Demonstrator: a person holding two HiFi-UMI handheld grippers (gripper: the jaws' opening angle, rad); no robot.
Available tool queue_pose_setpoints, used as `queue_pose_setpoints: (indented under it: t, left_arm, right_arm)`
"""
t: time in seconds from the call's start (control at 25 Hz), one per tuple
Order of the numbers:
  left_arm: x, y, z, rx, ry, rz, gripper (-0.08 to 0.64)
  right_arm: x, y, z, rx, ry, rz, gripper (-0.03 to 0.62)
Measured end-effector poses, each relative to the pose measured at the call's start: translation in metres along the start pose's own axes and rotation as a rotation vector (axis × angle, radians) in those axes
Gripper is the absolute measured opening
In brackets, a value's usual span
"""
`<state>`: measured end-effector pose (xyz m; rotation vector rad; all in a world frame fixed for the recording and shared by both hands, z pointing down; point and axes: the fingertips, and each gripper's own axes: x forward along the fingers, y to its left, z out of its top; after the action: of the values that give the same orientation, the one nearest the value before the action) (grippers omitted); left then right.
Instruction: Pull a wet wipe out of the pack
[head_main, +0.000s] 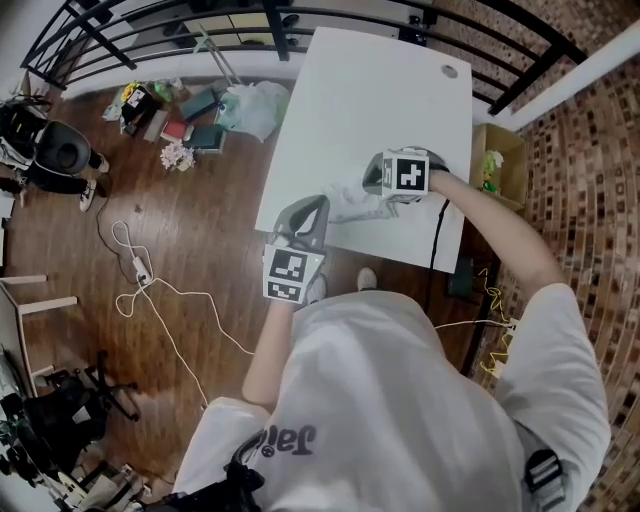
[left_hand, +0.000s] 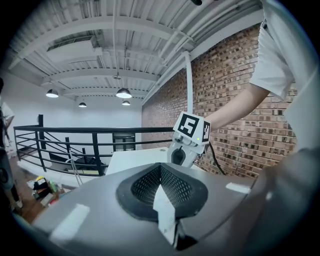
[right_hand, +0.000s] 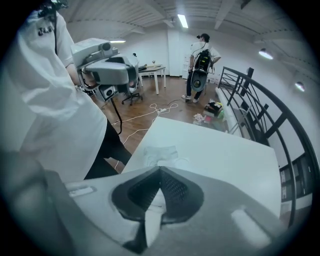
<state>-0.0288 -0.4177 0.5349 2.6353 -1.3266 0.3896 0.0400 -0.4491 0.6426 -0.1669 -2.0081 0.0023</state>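
The wipe pack (right_hand: 159, 151) lies flat near the worktop's (head_main: 380, 90) near edge, at 8 o'clock from the right gripper (head_main: 375, 183), whose fingers are clenched. The left gripper's (head_main: 308, 215) fingers are clenched too. A wipe is probably light, limp and damp, so pinch whatever tuft shows at the pack's opening.

Table top (head_main: 380, 100): bare from centre to 12 o'clock; you have free passage there.
Wipe pack (head_main: 348, 205): the only thing lying on the top, near the 6 o'clock edge.
Cable (head_main: 436, 235): black, crosses the 5 o'clock edge beside your right forearm.
Railing (head_main: 300, 15): closes off 12 o'clock beyond the table.
Brick wall (head_main: 570, 140): bounds 3 o'clock.
Clutter (head_main: 190, 120): on the floor at 10 o'clock.
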Motion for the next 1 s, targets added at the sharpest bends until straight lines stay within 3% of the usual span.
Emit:
queue_pose_setpoints:
  t: [0.24, 0.4, 0.56, 0.8, 1.0]
  left_arm:
    - [0.007, -0.007, 0.006, 0.017, -0.017, -0.044, 0.017]
    - [0.013, -0.017, 0.007, 0.027, -0.019, -0.083, 0.017]
    - [0.020, -0.030, 0.008, 0.034, -0.016, -0.129, 0.017]
    - [0.020, -0.043, 0.006, 0.039, -0.001, -0.163, 0.017]
    - [0.008, -0.040, -0.001, 0.043, 0.013, -0.180, 0.017]
  right_arm:
    - [-0.058, -0.012, 0.002, 0.025, -0.048, -0.102, -0.008]
    - [-0.089, -0.021, -0.024, 0.086, -0.045, -0.175, -0.008]
    - [-0.096, -0.019, -0.072, 0.209, -0.002, -0.222, -0.008]
    - [-0.059, 0.000, -0.141, 0.398, 0.044, -0.244, -0.008]
    - [-0.042, 0.010, -0.171, 0.558, 0.038, -0.323, -0.004]
